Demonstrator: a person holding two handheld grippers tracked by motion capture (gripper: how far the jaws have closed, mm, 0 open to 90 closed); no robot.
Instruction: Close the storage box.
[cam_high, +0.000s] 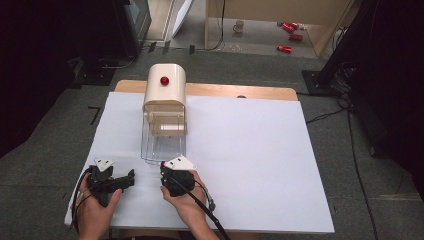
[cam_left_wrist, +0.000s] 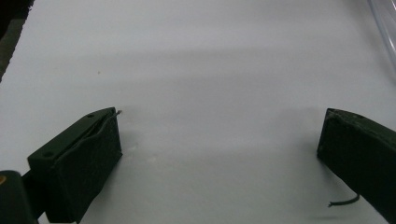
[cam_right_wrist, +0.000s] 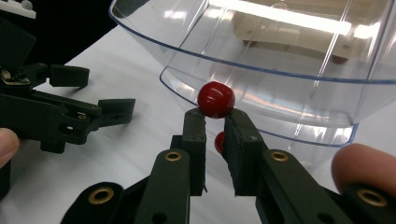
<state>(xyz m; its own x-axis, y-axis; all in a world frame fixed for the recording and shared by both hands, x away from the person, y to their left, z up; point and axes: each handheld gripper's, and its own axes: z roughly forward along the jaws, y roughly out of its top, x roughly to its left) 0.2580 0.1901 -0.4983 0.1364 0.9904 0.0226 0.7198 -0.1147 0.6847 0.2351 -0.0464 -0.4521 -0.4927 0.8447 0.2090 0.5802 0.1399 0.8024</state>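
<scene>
Right gripper view: the right claw is nearly closed on a small red knob, the jaws pinching the knob's neck just under its round head, with a second patch of red visible in the narrow gap between them. The knob sits at the near edge of a clear plastic bin, the front piece of a cream-coloured dispenser that stands toward the far left of the white worktop. A red button marks the dispenser's curved top. To the left, the left claw rests wide open and empty, low over bare worktop, just beside the bin.

Judged from this grip, the step in hand is moving the clear bin by its knob. It would go best with the pinch kept square on the neck and the pull directed straight toward the near edge, since a round head can slip out of a slanted grip. The free left claw could steady the dispenser body.

No brand, label or legible writing appears on the dispenser, bin or claws.
</scene>
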